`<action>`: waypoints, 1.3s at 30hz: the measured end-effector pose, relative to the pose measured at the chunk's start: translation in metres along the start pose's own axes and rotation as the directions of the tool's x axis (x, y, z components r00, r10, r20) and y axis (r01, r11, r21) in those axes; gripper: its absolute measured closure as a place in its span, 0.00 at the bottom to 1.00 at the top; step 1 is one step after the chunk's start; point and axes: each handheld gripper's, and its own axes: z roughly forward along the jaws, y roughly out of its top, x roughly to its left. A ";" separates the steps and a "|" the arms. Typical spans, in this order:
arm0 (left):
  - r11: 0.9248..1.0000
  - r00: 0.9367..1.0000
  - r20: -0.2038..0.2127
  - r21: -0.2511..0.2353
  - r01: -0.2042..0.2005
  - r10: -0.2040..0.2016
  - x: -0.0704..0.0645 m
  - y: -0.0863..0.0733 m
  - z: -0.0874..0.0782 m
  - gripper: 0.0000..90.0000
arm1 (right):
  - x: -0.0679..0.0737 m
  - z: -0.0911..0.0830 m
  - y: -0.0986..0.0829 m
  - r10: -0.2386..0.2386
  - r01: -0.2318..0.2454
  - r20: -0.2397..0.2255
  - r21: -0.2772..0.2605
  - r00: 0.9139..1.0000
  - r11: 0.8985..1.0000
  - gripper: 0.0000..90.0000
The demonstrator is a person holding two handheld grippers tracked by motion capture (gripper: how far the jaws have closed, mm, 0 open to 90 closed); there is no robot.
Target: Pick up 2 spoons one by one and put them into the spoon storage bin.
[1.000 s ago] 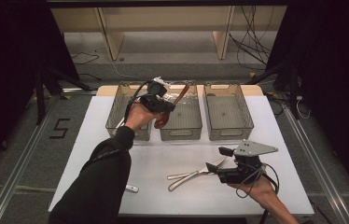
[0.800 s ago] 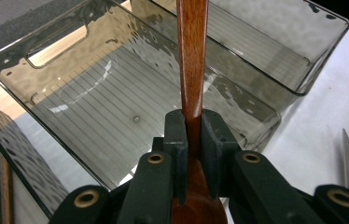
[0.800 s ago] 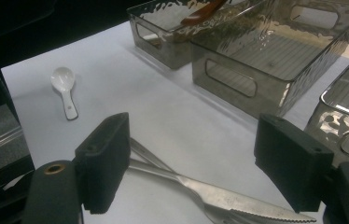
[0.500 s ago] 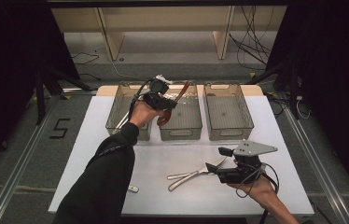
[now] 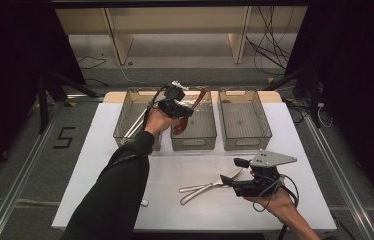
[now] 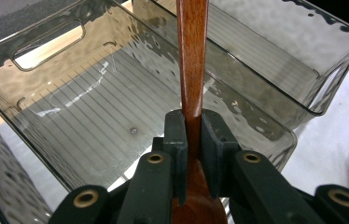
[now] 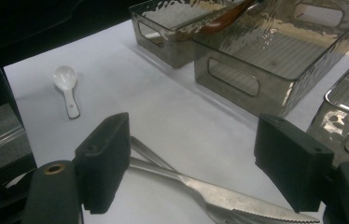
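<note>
Left gripper view: reddish-brown, glossy wooden spoon (image 6: 192, 60).

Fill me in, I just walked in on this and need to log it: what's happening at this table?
A person is sorting cutlery into three clear bins with a handheld gripper in each hand. The left gripper is shut on a wooden spoon, holding it over the middle bin. The right gripper is open, jaws on either side of a metal knife lying on the white table by other metal cutlery. A small white spoon lies loose on the table.
</note>
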 end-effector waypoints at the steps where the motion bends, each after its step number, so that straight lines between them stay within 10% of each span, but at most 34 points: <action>1: 1.000 1.000 -0.001 -0.003 0.004 -0.004 0.000 0.000 0.000 0.89 | 0.000 0.000 0.000 0.000 0.000 0.000 -0.001 1.000 1.000 0.31; 19: 0.999 0.999 -0.019 -0.003 0.044 -0.044 0.006 -0.009 0.014 0.87 | 0.001 0.001 0.000 -0.007 0.007 -0.006 0.006 1.000 1.000 0.31; 39: 0.999 0.997 0.068 0.033 -0.024 0.022 -0.012 -0.032 -0.034 0.30 | 0.000 0.000 0.000 -0.003 0.003 0.008 0.004 1.000 1.000 0.31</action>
